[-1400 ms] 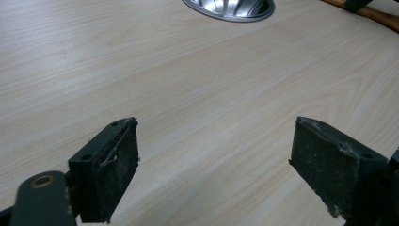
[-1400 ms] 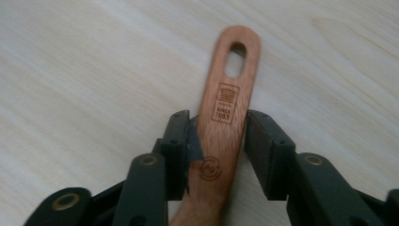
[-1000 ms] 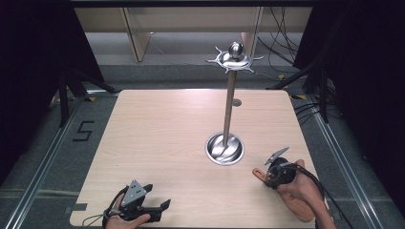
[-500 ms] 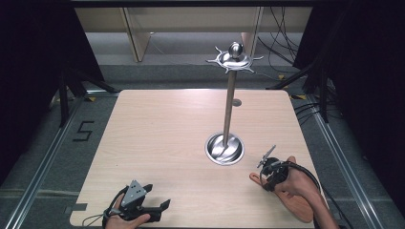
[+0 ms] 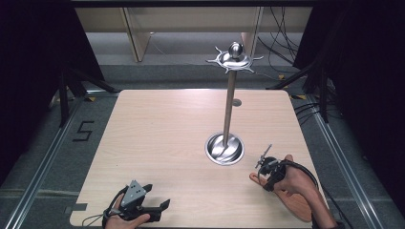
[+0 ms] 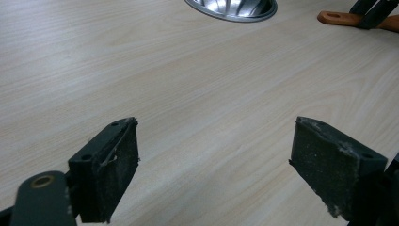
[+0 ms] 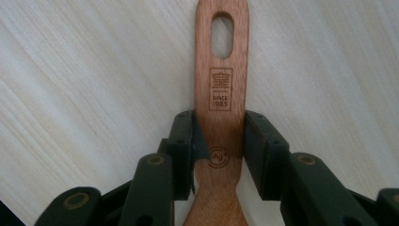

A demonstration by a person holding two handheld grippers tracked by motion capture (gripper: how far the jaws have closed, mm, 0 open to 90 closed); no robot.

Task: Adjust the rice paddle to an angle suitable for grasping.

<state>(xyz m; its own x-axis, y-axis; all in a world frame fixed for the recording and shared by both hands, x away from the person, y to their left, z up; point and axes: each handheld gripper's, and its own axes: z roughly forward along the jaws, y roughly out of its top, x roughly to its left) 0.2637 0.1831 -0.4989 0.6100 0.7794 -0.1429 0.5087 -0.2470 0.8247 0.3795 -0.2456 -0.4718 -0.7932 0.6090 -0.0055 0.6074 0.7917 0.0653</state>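
Right gripper view: the right claw [image 7: 219, 150] pinches the wooden spatula [image 7: 221, 94] handle; the left claw [image 6: 226, 174] rests spread.

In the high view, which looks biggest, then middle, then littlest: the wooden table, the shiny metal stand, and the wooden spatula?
1. The wooden table: by far the biggest.
2. The shiny metal stand: tall pole, round base.
3. The wooden spatula: littlest, partly hidden by the hand; the right gripper is clamped on its handle.
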